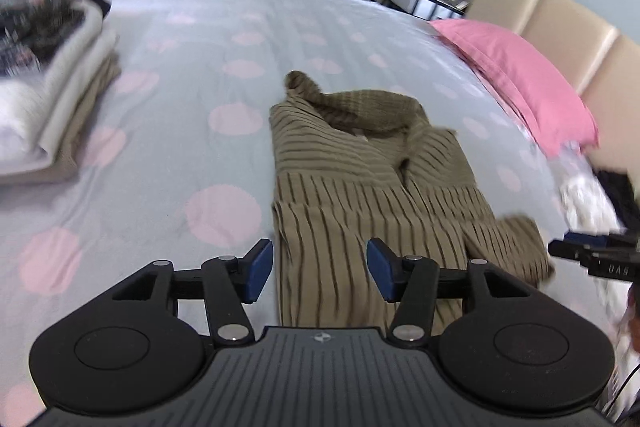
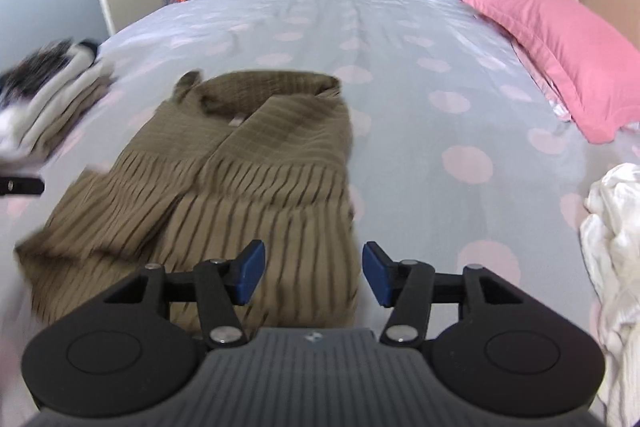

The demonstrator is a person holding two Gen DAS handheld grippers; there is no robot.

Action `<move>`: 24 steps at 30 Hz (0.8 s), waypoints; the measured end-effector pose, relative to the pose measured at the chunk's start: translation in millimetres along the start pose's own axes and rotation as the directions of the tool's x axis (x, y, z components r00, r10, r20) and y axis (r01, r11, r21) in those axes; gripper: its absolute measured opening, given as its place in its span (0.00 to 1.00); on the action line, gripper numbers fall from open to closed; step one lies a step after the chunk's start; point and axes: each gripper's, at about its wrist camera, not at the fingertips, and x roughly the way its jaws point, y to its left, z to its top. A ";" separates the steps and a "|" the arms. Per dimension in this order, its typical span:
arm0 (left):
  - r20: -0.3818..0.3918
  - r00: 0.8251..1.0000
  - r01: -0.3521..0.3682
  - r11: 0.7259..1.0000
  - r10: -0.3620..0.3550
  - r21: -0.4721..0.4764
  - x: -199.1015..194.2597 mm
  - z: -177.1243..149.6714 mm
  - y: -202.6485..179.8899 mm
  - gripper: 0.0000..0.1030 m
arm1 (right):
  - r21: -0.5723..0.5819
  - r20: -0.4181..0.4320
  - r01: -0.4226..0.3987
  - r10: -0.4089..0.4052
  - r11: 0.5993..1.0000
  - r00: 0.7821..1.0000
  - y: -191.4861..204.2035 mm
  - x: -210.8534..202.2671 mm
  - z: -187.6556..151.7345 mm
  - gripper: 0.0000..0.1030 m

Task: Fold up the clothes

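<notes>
- Olive ribbed sweater [image 1: 360,187] lies partly folded on the bed [image 1: 200,39], sleeves tucked in.
- Folded stack [image 1: 60,107] far left; white heap [image 2: 612,227] unfolded.
- Left gripper [image 1: 320,271] and right gripper [image 2: 313,273]: jaws apart, empty.

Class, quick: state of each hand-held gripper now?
Left hand-held gripper: open, holding nothing, above the brown sweater.
Right hand-held gripper: open, holding nothing.

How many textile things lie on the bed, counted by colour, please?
Olive-brown striped garment: 1
Pink pillow: 1
White crumpled cloth: 1
Stack of folded clothes, mixed pale and dark colours, too blurred to count its pieces: 1
Total: 4, all on the dotted bed cover.
</notes>
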 end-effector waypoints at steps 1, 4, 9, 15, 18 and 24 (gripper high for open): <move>-0.001 1.000 -0.011 0.999 0.011 0.035 -5.7 -7.6 -7.4 0.49 | -0.015 -0.008 -0.005 0.004 1.000 1.000 6.9 -4.9 -9.1 0.56; -0.019 0.999 -0.044 0.987 0.048 0.157 -16.2 -30.6 -33.1 0.49 | -0.059 -0.032 -0.019 0.017 0.998 0.999 27.4 -19.4 -36.3 0.56; -0.028 0.991 -0.111 0.926 0.130 0.361 -20.7 -69.5 -73.2 0.49 | -0.184 -0.071 0.019 -0.033 0.983 0.997 61.9 -31.3 -81.8 0.56; 0.072 0.955 -0.267 0.723 0.288 0.637 -8.5 -122.4 -113.8 0.52 | -0.415 -0.039 0.149 -0.181 0.897 0.983 93.0 -30.6 -117.8 0.56; 0.112 0.938 -0.306 0.633 0.328 0.711 4.0 -141.1 -121.5 0.52 | -0.506 -0.017 0.182 -0.220 0.843 0.975 100.9 -24.0 -130.8 0.57; 0.146 0.921 -0.331 0.526 0.361 0.784 30.6 -157.9 -126.1 0.54 | -0.577 0.021 0.219 -0.254 0.787 0.967 101.4 -7.3 -141.2 0.60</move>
